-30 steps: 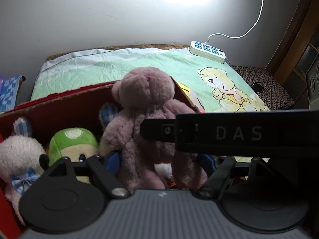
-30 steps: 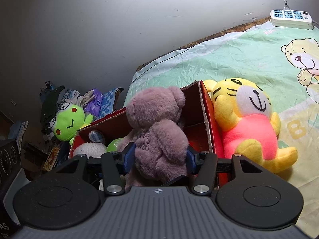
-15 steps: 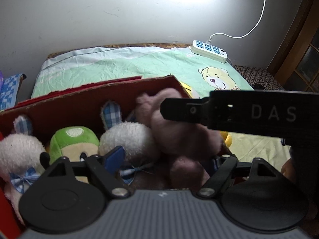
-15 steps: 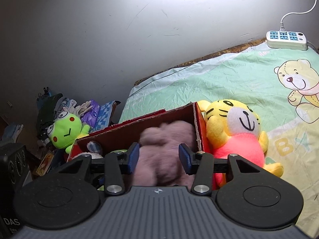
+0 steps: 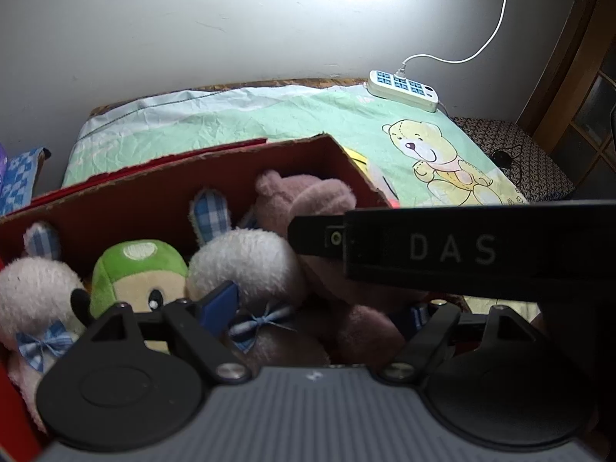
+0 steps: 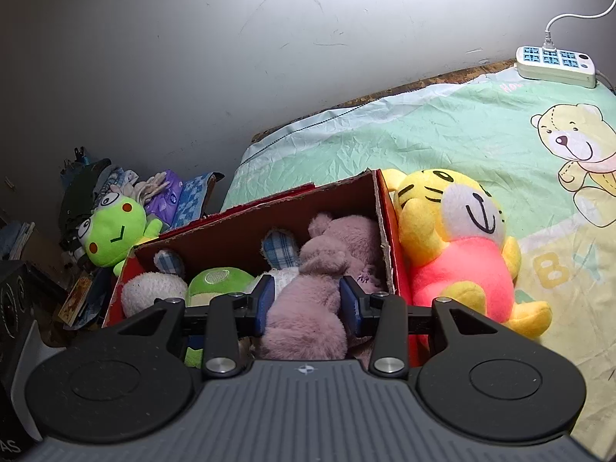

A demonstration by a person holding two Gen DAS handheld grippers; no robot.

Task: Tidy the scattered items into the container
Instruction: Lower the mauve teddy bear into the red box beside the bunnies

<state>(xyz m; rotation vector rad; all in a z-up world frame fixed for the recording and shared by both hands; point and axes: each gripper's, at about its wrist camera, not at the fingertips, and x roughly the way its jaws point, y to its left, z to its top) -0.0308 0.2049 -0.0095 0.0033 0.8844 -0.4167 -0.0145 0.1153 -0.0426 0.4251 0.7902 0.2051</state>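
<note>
Bedding (image 6: 442, 131) of crinkled mint-green fabric, printed with a yellow cartoon bear and the large letters "B" and "Y", is spread over the bed beyond both hand-held grippers. A red cardboard box (image 6: 385, 231) with raw brown inner walls and a frayed rim is seen directly ahead of the right hand-held gripper (image 6: 308, 302). Just right of that gripper, outside the box and touching its wall, a yellow tiger plush (image 6: 458, 246) with a pink body and white muzzle is propped on the bedding. Between the blue pads of the right hand-held gripper a fuzzy mauve teddy bear (image 6: 312, 308) is flanked on both sides, its body lying inside the box at the right end; whether the pads press it or merely rest beside it cannot be told. Ahead of the left hand-held gripper (image 5: 323, 308), whose fingers are spread wide with nothing clamped, two fleecy white bunnies (image 5: 246, 265) with blue checked ears and bows are packed in the box beside a green-capped plush (image 5: 134, 269). To the far left of the right gripper a lime-green frog plush (image 6: 115, 231) is piled among clutter. A white power strip (image 5: 402, 90) with blue sockets is lain at the far edge of the bed. On the black bar crossing the left view, "DAS" (image 5: 452, 250) is printed in grey capitals.
</note>
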